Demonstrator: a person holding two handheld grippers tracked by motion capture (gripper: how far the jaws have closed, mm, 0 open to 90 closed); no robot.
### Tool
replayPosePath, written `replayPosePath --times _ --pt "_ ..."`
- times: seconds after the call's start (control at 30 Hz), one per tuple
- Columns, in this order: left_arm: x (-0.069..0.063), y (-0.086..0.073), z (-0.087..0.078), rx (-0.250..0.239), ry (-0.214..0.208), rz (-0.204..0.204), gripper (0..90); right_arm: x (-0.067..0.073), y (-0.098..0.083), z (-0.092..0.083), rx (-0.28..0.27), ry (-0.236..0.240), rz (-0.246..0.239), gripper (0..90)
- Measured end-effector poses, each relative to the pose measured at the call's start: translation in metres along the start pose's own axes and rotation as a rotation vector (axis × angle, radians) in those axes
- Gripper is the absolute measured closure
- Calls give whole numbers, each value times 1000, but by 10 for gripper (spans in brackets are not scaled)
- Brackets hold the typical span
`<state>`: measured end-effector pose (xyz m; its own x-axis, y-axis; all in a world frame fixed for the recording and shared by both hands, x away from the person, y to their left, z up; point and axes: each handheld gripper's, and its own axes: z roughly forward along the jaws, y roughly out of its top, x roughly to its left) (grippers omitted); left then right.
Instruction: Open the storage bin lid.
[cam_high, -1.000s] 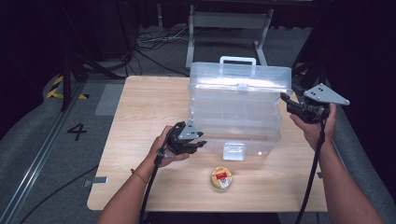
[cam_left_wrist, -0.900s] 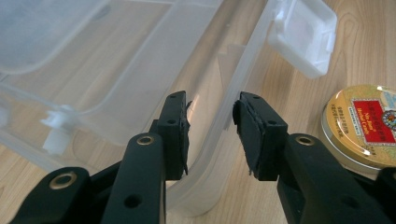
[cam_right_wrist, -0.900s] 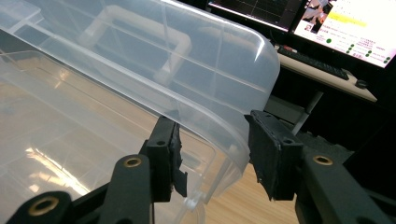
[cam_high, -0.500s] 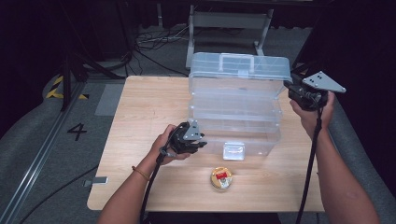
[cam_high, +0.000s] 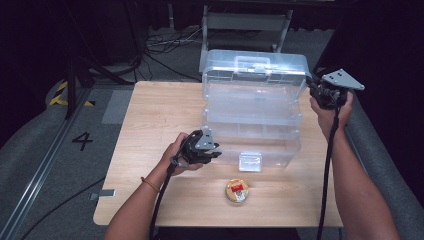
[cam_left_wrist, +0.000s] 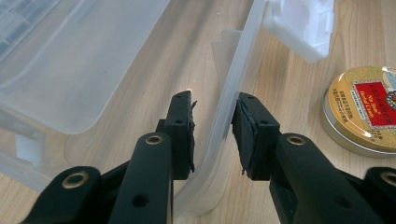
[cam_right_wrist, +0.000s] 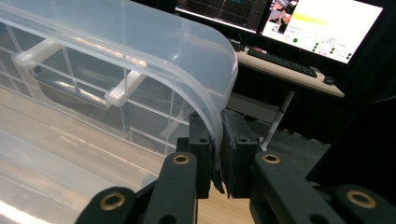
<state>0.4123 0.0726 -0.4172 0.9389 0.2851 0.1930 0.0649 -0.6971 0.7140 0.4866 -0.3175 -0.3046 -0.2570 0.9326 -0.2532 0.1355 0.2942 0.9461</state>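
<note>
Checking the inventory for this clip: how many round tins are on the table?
1: the gold round tin lies on the table in front of the clear plastic box. More could be hidden behind the box.

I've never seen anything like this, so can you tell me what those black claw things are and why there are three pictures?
A person sits at a wooden table and holds a squeezing tool, called a gripper, in each hand. One picture is taken from above; the other two come from little cameras riding on the grippers. On the table stand a clear plastic box with stepped trays and a small round gold tin. The right gripper has just closed and pinches the edge of the box's lid. The left gripper straddles the front wall of the bottom tray; one pad touches it, the other has a small gap.
</note>
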Motion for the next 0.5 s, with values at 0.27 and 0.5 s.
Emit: replayPosePath --times 0.27,0.5 --pt "0 0 0 -2 -4 5 693 -6 6 17 9 9 25 854" --pt "1 0 0 -5 -6 5 693 -10 9 24 19 21 27 856"
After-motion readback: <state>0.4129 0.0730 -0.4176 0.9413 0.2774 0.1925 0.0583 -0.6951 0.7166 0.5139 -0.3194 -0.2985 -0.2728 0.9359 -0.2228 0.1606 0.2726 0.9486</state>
